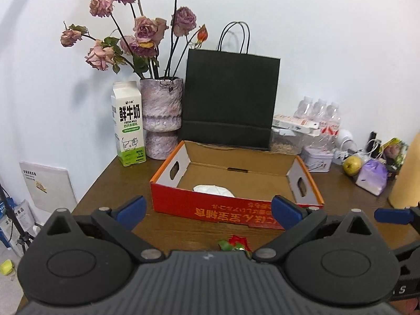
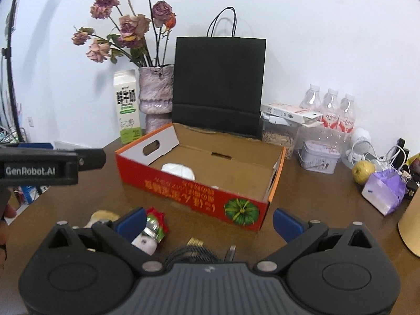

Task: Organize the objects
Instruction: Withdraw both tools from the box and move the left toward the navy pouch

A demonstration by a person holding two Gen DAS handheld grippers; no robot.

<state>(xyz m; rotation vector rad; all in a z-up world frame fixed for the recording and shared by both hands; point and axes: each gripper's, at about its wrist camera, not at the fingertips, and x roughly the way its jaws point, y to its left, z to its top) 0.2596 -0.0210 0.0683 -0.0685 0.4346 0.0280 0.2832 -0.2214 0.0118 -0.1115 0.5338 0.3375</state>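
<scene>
Both grippers hover low over a dark brown worktop (image 1: 105,183), each with its jaws spread wide and nothing between them. From the left gripper (image 1: 208,211), an open red cardboard box (image 1: 210,207) sits at 12 o'clock, its near wall printed with upside-down yellow characters; a white crumpled wad (image 1: 214,190) lies on its floor toward the near wall. Just below that gripper's body, at 6 o'clock, peeks a small red-and-green foil-wrapped ornament (image 1: 236,244), resting on the worktop in front of the box.

From the right gripper (image 2: 208,223), the same box (image 2: 189,199) lies at 12 o'clock, turned corner-on, with a green pumpkin picture on its near wall. The ornament (image 2: 155,225) sits at 9 o'clock, just beside the left blue finger pad, and a pale fuzzy thing beyond it is too hidden to name. A brass-coloured cap (image 2: 195,242) and a coiled black cord (image 2: 191,253) lie near 6 o'clock.

Behind the box stand a fresh-milk carton (image 1: 128,128), a mottled pink vase (image 1: 161,115) of dried roses (image 1: 147,30) and a black paper bag (image 1: 231,99). At 2 o'clock are three water bottles (image 2: 330,110), a small tin (image 2: 319,161), a yellow-green apple (image 2: 363,172) and a purple tissue pack (image 2: 383,193).
</scene>
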